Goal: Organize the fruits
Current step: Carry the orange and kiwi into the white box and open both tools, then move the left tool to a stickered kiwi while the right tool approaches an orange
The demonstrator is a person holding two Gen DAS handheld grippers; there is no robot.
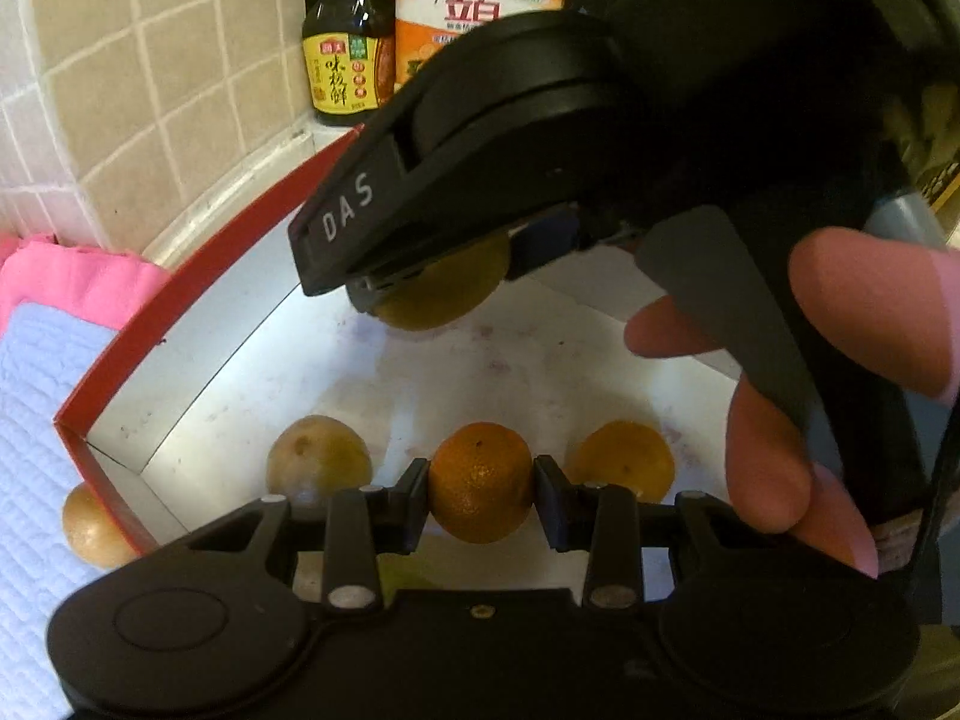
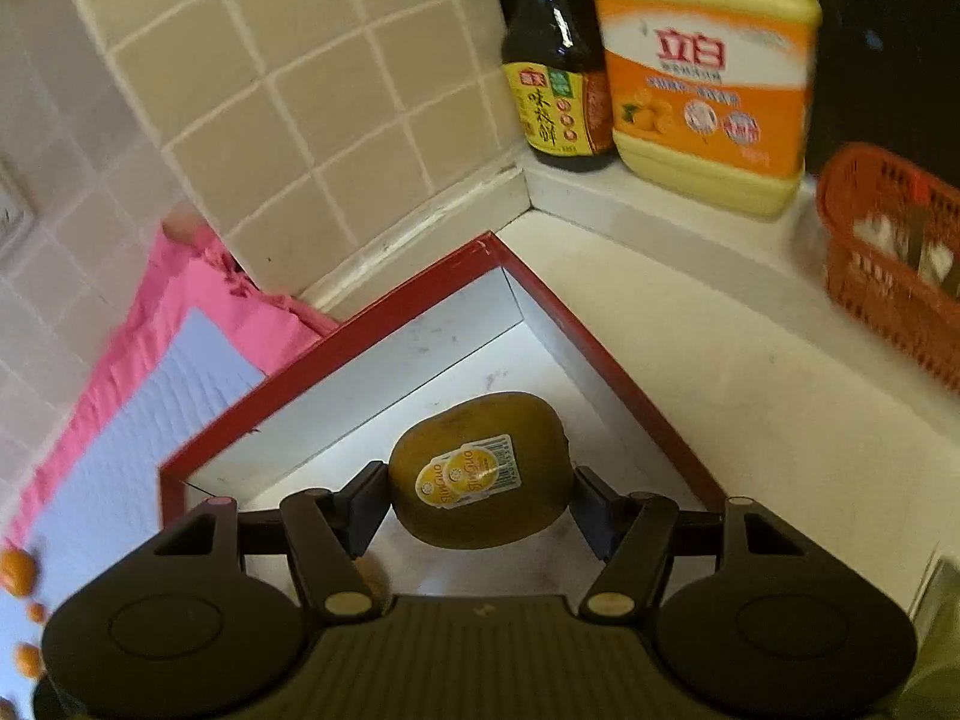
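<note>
My left gripper (image 1: 481, 483) is shut on a small orange mandarin (image 1: 480, 480) above the white floor of a red-rimmed box (image 1: 198, 276). Two more fruits lie inside: a yellowish one (image 1: 318, 459) on the left and an orange one (image 1: 621, 459) on the right. My right gripper (image 2: 480, 489) is shut on a brown kiwi with a sticker (image 2: 480, 468), held over the far corner of the same box (image 2: 336, 342). The right gripper with its kiwi (image 1: 444, 288) also shows in the left wrist view, above the box.
A soy sauce bottle (image 2: 555, 60) and a yellow detergent jug (image 2: 708, 78) stand in the tiled corner. A red basket (image 2: 894, 258) sits at the right. A pink-edged white cloth (image 2: 144, 420) lies left of the box with small oranges (image 2: 15, 573) on it. A yellowish fruit (image 1: 93, 525) lies outside the box.
</note>
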